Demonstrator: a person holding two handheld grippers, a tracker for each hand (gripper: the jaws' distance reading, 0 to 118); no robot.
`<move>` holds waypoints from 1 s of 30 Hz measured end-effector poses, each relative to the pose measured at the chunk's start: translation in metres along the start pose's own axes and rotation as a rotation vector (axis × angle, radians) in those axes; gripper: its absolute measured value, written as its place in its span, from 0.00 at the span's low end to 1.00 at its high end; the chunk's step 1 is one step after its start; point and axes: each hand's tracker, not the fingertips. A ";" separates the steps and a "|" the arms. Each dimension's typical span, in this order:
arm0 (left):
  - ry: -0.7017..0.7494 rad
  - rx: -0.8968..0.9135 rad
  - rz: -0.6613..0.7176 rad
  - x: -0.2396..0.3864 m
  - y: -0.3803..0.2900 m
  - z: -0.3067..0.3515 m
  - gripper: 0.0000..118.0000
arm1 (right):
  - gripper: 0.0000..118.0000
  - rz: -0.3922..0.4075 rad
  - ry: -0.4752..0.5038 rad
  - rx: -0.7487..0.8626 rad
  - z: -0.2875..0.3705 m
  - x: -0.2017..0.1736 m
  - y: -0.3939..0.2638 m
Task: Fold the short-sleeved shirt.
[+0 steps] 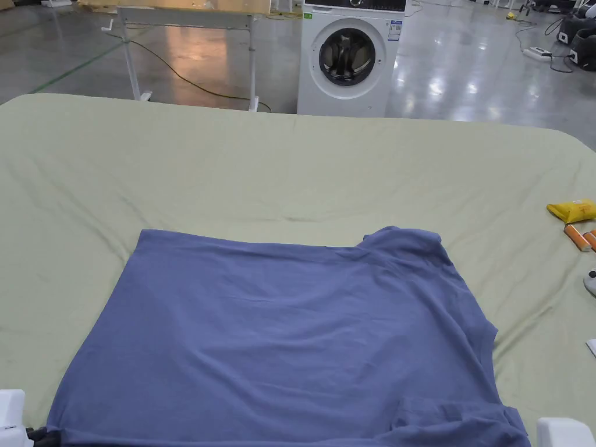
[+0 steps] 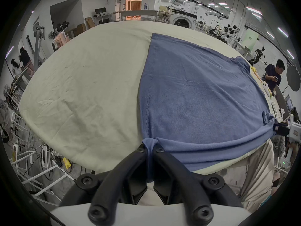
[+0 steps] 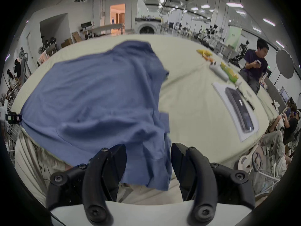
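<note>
We see a glossy grey concrete floor (image 1: 460,70) mirroring ceiling strip lights (image 3: 234,5). A white washing machine (image 1: 348,58) stands beyond the pale green cloth-covered table (image 1: 291,163), beside a white-legged workbench (image 1: 186,23). White walls (image 2: 68,9) frame an orange-lit doorway (image 2: 133,0).

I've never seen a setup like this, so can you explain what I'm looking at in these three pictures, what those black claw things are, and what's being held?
No robot here: a person holds a two-jaw gripper in each hand. One picture comes from a camera on the person's head; the round ones come from cameras riding on each gripper. A blue short-sleeved shirt lies spread on a table covered in a pale green sheet. The left gripper is shut on the shirt's near corner, fabric bunched between its jaws. The right gripper has its jaws apart, with a sleeve end hanging between them, not pinched. Yellow packets lie at the table's right side, and a washing machine stands beyond.
</note>
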 end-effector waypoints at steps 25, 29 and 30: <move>-0.049 0.246 0.006 0.000 0.065 0.025 0.00 | 0.05 -0.076 0.128 0.191 0.035 0.011 0.088; -0.056 0.289 0.026 -0.002 0.099 0.010 0.00 | 0.05 -0.085 0.125 0.217 0.013 0.010 0.124; -0.061 0.297 0.037 -0.003 0.109 0.003 0.00 | 0.05 -0.088 0.122 0.227 0.006 0.008 0.133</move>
